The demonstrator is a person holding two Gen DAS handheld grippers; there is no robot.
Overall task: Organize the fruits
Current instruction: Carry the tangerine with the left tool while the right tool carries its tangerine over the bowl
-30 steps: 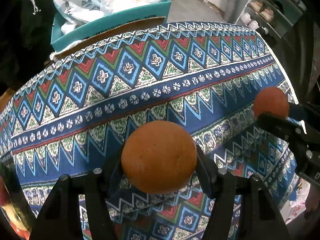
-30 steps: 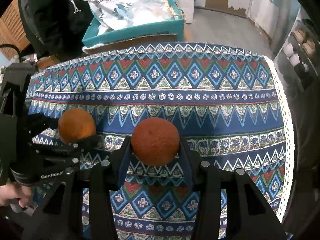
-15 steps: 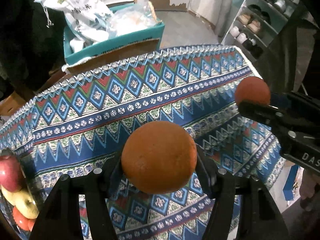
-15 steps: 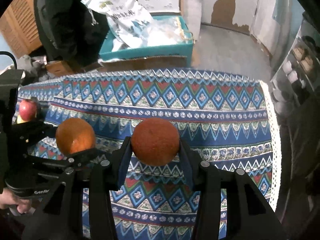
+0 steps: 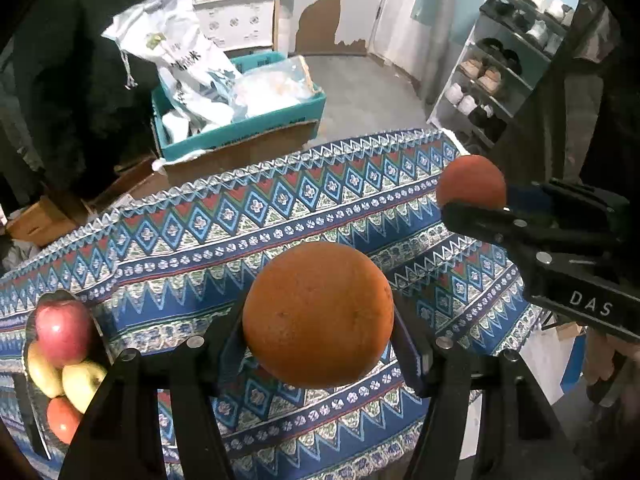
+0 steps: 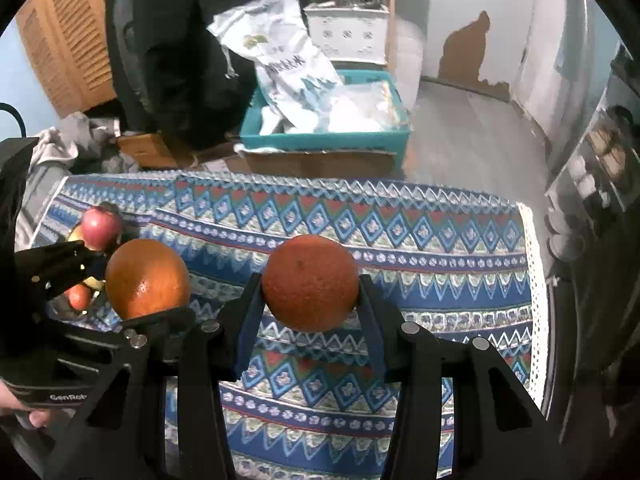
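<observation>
My left gripper (image 5: 318, 322) is shut on an orange (image 5: 318, 314) and holds it above the patterned tablecloth (image 5: 224, 224). My right gripper (image 6: 311, 290) is shut on a second orange (image 6: 311, 282), also held above the cloth. Each sees the other: the right gripper's orange (image 5: 471, 180) shows at the right of the left wrist view, the left gripper's orange (image 6: 147, 278) at the left of the right wrist view. A fruit holder with a red apple (image 5: 64, 326), yellow apples (image 5: 82, 382) and a reddish fruit (image 5: 62, 420) stands at the table's left edge; the red apple also shows in the right wrist view (image 6: 101, 226).
Beyond the table's far edge a teal box (image 5: 240, 128) holds white bags (image 5: 188, 64). A shoe rack (image 5: 508, 64) stands at the right. Cardboard boxes (image 5: 40, 216) and dark clothing lie at the far left. The table's right edge has a white lace trim (image 6: 536, 280).
Both grippers have risen and drawn back with their oranges. More of the room shows, and the fruit holder has come further into view at the left.
</observation>
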